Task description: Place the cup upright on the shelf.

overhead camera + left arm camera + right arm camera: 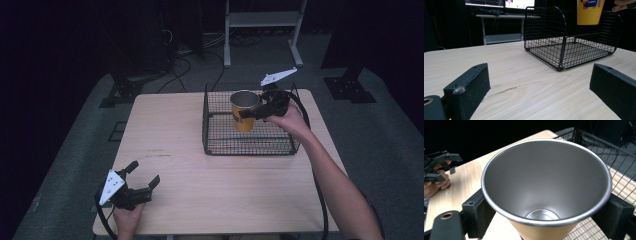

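Left gripper [141, 176]: jaws spread, empty, resting low at near table [210, 195] corner.
Right gripper [253, 113]: pinching yellow cup [244, 111] below rim.
Cup: upright, held over wire basket [220, 145].
You: keep it level, clear the mesh walls.

Both grippers black, blocky jaws: left gripper [145, 175], right gripper [248, 113]. Each carries pale three-cornered plate, trails black cable. Forearms bare, no sleeves.

In the left gripper view, the yellow cup [588, 12] at one o'clock is cut off by the top edge, its rim out of frame. In the right gripper view, its lower body [541, 232] runs off at six o'clock. Its printed label is too small to read.
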The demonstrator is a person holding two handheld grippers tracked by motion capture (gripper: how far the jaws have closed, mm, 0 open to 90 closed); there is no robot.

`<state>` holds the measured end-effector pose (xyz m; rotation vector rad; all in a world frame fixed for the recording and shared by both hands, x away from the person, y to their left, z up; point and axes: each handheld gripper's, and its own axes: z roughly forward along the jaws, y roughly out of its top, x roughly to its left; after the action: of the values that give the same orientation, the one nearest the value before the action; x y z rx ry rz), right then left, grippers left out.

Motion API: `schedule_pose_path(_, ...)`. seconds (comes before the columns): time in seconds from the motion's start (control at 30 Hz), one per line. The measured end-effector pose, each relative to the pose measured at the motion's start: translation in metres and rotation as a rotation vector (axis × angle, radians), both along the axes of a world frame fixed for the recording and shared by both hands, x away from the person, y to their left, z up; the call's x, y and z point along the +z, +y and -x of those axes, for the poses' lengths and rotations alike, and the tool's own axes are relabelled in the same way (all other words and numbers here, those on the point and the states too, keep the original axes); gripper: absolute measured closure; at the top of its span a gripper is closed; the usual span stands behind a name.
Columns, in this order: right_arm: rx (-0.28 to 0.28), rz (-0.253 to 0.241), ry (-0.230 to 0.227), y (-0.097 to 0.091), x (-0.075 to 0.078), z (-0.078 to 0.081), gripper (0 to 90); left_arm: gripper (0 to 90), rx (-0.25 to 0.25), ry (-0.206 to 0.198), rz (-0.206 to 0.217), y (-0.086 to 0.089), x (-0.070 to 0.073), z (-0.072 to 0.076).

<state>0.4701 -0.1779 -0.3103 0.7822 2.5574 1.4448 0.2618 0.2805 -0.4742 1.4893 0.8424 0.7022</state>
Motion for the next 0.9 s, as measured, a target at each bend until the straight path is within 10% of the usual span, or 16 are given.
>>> schedule_pose_path(0.9, -0.068, 0.048, 0.071, 0.021, -0.053, -0.049, 13.4, 2.3, -0.003, 0.0, -0.001, 0.0, 0.0, 0.0)
